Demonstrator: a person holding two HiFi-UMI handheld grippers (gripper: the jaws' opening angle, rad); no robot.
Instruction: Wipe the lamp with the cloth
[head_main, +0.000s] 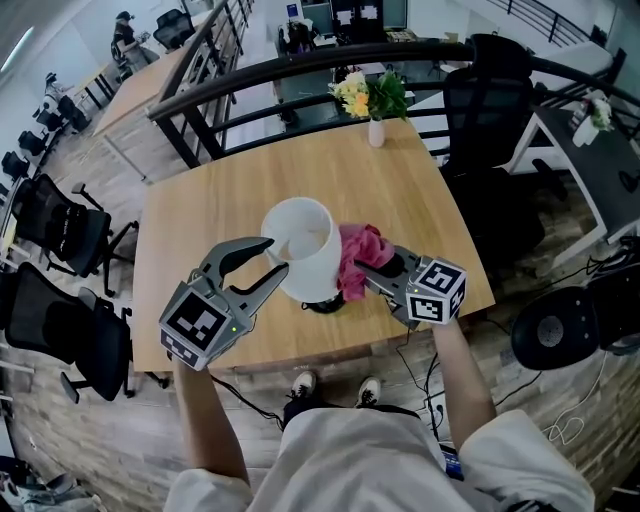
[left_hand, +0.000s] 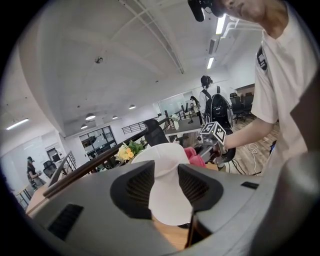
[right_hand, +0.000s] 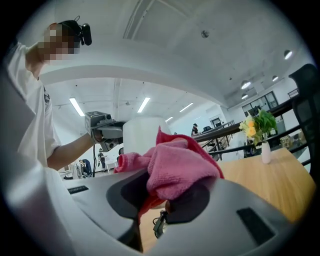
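Note:
A lamp with a white shade (head_main: 300, 245) and a dark base (head_main: 325, 303) stands near the front of the wooden table (head_main: 220, 200). My left gripper (head_main: 268, 264) is open at the shade's left side, its tips at or touching the shade. In the left gripper view, the left gripper (left_hand: 165, 187) has the shade (left_hand: 167, 170) in the gap just ahead of its jaws. My right gripper (head_main: 385, 270) is shut on a pink cloth (head_main: 358, 255), which lies against the shade's right side. In the right gripper view, the cloth (right_hand: 180, 162) bunches over the right gripper (right_hand: 162, 195), with the shade (right_hand: 142, 135) behind.
A white vase of yellow flowers (head_main: 374, 100) stands at the table's far edge. Black office chairs (head_main: 60, 230) sit left of the table, and another chair (head_main: 490, 110) is at the far right. A railing (head_main: 300, 70) runs behind the table, and a dark cable (head_main: 410, 360) hangs off the front edge.

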